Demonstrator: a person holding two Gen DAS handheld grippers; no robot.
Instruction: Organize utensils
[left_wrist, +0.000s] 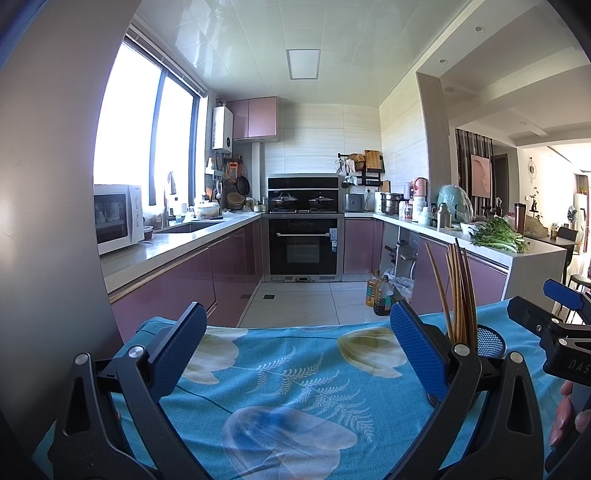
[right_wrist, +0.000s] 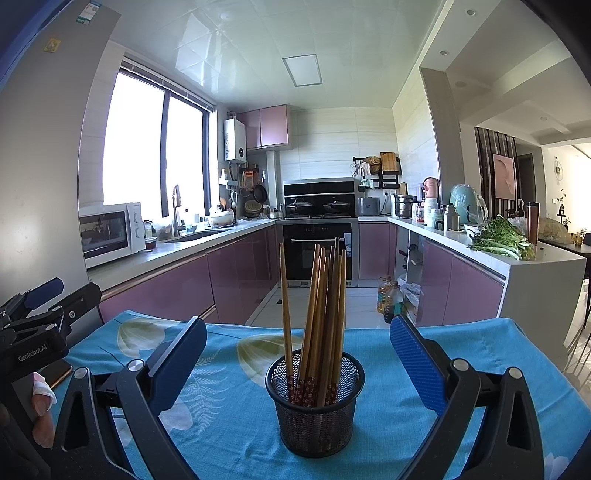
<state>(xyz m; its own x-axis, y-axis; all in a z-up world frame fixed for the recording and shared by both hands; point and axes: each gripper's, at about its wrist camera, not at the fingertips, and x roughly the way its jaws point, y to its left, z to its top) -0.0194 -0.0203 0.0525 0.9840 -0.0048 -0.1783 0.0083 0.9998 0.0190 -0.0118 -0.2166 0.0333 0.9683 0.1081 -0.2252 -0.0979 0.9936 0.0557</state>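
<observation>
A black mesh cup (right_wrist: 314, 406) stands on the blue flowered tablecloth (right_wrist: 236, 424), holding several brown chopsticks (right_wrist: 321, 314) upright. My right gripper (right_wrist: 297, 365) is open, its blue pads on either side of the cup without touching it. In the left wrist view the same cup (left_wrist: 489, 341) and chopsticks (left_wrist: 458, 291) show behind the right pad of my left gripper (left_wrist: 297, 350), which is open over bare cloth (left_wrist: 280, 387). The right gripper's body (left_wrist: 561, 332) appears at that view's right edge, and the left gripper (right_wrist: 40, 314) at the right wrist view's left edge.
The table's far edge (right_wrist: 332, 326) drops to the kitchen floor, where oil bottles (right_wrist: 389, 299) stand. A phone (right_wrist: 61, 371) lies at the table's left. A hand (left_wrist: 565, 417) holds the right gripper. Purple counters line both sides, with greens (right_wrist: 502, 240) on the right one.
</observation>
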